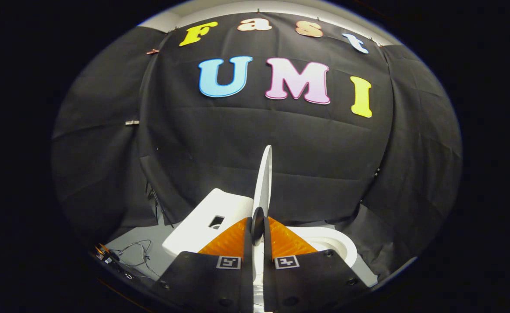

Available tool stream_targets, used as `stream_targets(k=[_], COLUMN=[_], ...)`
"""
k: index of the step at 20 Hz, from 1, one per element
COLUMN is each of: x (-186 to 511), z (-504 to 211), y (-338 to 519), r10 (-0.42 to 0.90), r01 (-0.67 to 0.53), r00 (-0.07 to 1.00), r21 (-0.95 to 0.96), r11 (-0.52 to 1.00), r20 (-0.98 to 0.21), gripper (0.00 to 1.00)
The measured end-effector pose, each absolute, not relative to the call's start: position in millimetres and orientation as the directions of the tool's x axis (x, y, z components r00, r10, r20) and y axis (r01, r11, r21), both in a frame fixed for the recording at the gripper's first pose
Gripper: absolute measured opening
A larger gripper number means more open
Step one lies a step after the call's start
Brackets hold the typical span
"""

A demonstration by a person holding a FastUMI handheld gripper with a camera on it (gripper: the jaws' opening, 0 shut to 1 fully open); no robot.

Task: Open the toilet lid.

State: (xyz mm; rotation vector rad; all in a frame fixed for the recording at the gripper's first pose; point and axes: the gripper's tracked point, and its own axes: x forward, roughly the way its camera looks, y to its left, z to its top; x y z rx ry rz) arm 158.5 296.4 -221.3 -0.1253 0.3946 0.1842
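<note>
A white toilet stands just ahead of my fingers. Its lid [264,182] is raised and seen edge-on, rising upright from between the fingers. My gripper [258,226] is shut on the lid's lower edge, one finger on each side of it. The white tank [207,219] lies to the left of the lid. The bowl with its seat ring [333,245] lies to the right, partly hidden by my right finger.
Black cloth walls close in behind and on both sides of the toilet. On the grey floor to the left lie thin cables [135,254] and a small device [105,256].
</note>
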Motion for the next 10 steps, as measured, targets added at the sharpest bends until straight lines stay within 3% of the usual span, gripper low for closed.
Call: stream_targets(k=[10], x=[152], z=[-236], y=[362], r10=[0.194], r01=[-0.270], r00=[0.901], r21=[-0.154], r11=[0.950], r20=[-0.387], gripper=[0.14])
